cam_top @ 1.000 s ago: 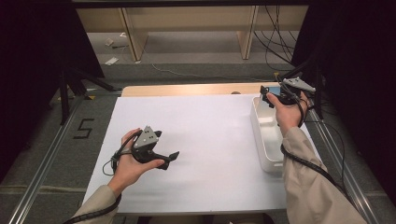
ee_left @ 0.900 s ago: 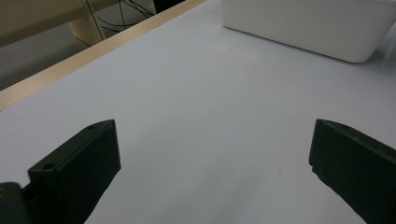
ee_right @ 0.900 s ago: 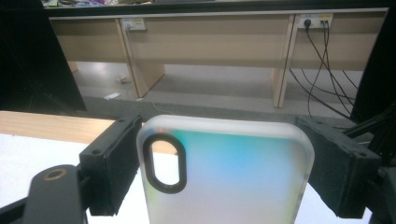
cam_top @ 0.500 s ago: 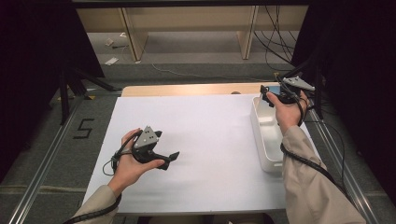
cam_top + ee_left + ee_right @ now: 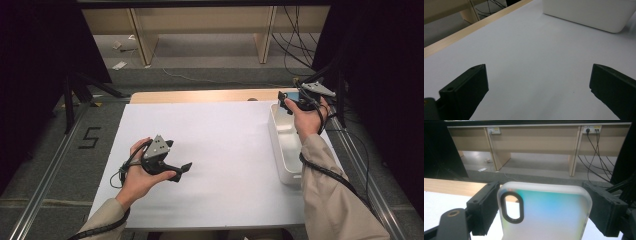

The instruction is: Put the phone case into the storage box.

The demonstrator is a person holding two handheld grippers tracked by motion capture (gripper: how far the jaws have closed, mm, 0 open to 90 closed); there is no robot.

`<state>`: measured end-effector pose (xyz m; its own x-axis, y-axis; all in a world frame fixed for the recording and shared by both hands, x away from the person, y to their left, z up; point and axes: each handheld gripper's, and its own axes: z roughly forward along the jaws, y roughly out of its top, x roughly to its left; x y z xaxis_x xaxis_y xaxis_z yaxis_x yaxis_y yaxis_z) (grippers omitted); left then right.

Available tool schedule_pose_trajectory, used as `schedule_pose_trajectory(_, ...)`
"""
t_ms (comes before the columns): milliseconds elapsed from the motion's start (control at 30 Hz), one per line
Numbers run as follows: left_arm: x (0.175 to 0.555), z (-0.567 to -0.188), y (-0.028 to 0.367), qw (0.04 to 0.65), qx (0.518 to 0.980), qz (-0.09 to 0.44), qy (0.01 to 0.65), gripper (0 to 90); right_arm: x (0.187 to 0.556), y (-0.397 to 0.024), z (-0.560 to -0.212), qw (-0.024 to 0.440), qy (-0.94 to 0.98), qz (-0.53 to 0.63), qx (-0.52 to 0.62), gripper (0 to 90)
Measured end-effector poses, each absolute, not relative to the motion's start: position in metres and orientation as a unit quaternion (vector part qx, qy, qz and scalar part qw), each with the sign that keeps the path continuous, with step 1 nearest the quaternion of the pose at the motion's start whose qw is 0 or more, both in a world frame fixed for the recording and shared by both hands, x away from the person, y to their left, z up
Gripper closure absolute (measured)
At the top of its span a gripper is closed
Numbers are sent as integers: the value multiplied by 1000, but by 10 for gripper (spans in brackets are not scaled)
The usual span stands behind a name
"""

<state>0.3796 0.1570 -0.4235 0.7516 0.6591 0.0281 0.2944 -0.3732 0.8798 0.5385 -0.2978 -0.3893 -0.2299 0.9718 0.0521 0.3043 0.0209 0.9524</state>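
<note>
A frosted phone case (image 5: pixel 549 217) with a blue-green sheen and a black oval camera cutout stands upright between the jaws of my right gripper (image 5: pixel 544 195), which press on its two side edges. In the high view my right gripper (image 5: pixel 288 103) hovers over the far end of a white bin (image 5: pixel 285 150), with a bit of the phone case (image 5: pixel 293 95) showing blue at its tip. My left gripper (image 5: pixel 183 169) rests low on the white sheet (image 5: pixel 225 150) at front left. Its jaws stand wide apart with only bare sheet between them, as the left gripper (image 5: pixel 537 72) view shows.
The white bin (image 5: pixel 586 12) lies along the right side of the table. A strip of wooden tabletop (image 5: pixel 200 95) borders the sheet at the far edge. Beyond are the floor, wooden furniture legs and hanging cables (image 5: pixel 596 152). Metal rails run along both sides.
</note>
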Motion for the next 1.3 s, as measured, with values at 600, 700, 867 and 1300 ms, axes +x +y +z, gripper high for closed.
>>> schedule_pose_trajectory(600, 380, -424, 157, 475, 807, 191, 294, 12, 542, -297, -391, 351, 624, 472, 515, 189)
schedule_pose_trajectory(700, 380, -424, 157, 475, 807, 191, 295, 12, 543, -297, -391, 351, 624, 471, 515, 189)
schedule_pose_trajectory(867, 380, -424, 157, 474, 807, 191, 295, 12, 544, -297, -392, 352, 625, 469, 515, 189)
schedule_pose_trajectory(1300, 380, -424, 157, 474, 808, 191, 293, 13, 548, -294, -394, 353, 629, 466, 513, 189)
